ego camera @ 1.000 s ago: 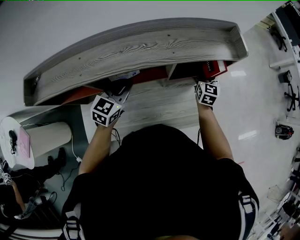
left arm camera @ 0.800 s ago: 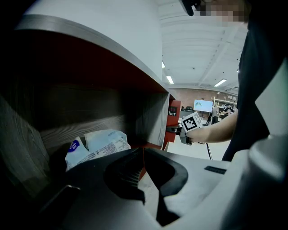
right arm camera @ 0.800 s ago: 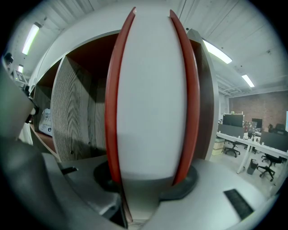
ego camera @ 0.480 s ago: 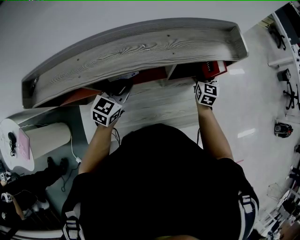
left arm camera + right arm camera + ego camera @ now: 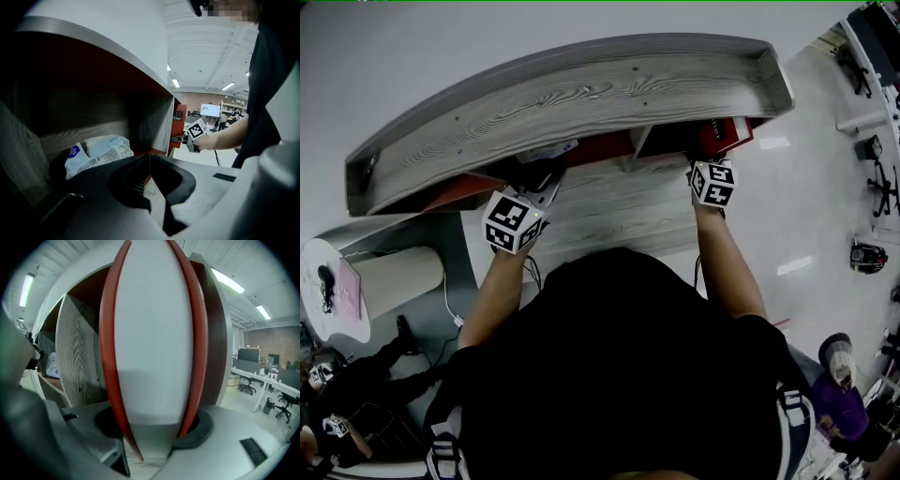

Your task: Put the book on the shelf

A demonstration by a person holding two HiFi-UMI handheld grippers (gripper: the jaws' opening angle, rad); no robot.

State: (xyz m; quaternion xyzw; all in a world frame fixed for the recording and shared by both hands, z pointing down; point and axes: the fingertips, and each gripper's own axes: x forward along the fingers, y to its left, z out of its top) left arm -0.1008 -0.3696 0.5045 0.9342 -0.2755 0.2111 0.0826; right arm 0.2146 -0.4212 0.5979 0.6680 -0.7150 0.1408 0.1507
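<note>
The red-covered book (image 5: 154, 333) stands upright in the right compartment of the wooden shelf (image 5: 581, 94), its white page edge facing me. It also shows as a red block (image 5: 728, 134) under the shelf top. My right gripper (image 5: 150, 433) has just been opening its jaws. They now stand wide on either side of the book's lower edge, with the book still between them. My left gripper (image 5: 149, 158) reaches into the left compartment with its tips together and nothing in them. In the head view its marker cube (image 5: 514, 221) sits at the shelf's left opening.
A crumpled white-and-blue plastic packet (image 5: 96, 152) lies at the back of the left compartment. A grey wood divider (image 5: 77, 352) separates the compartments. A round white table (image 5: 337, 291) stands at the lower left. A person (image 5: 836, 398) is at the lower right.
Both hands and the book stay nearly where they were. A person in purple has come into view at the lower right, and the seated person at the lower left has shifted.
</note>
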